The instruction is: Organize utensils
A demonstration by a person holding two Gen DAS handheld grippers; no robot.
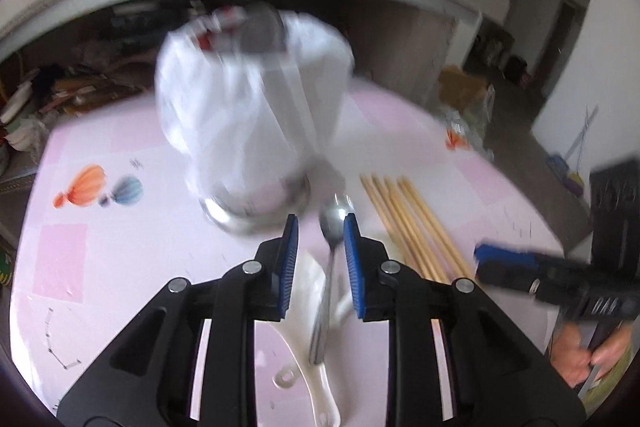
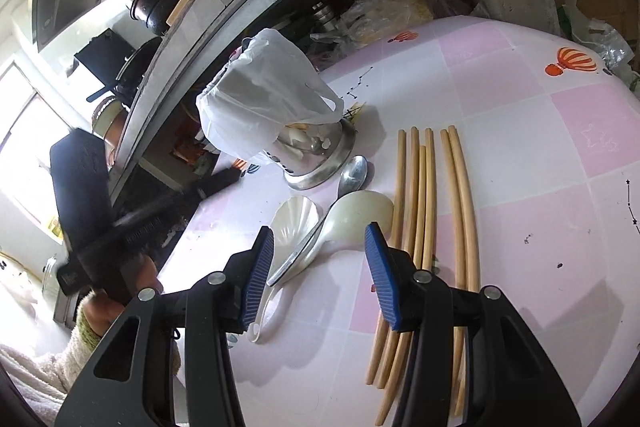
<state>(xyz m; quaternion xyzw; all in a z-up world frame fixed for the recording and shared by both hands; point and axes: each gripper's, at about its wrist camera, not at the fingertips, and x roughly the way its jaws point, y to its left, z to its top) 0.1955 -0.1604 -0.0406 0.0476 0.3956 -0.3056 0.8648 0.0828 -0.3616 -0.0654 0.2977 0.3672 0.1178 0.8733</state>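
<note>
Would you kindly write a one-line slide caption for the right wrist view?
Right gripper open above a metal spoon and white spoons, bamboo chopsticks alongside, bag-covered holder behind.

A: Bright daylight floods in from the window (image 2: 28,155) at the left edge of the right wrist view; it is blown out to white.

B: Glare too on the metal spoon (image 2: 352,171) and the worktop (image 2: 520,155). Soft shadows lie under the chopsticks (image 2: 424,195).

A: The left wrist view is smeared: the white bag (image 1: 252,99) is streaked, and the other claw (image 1: 520,267) at right is blurred.

B: Both views bow at the edges, with dark corners.
</note>
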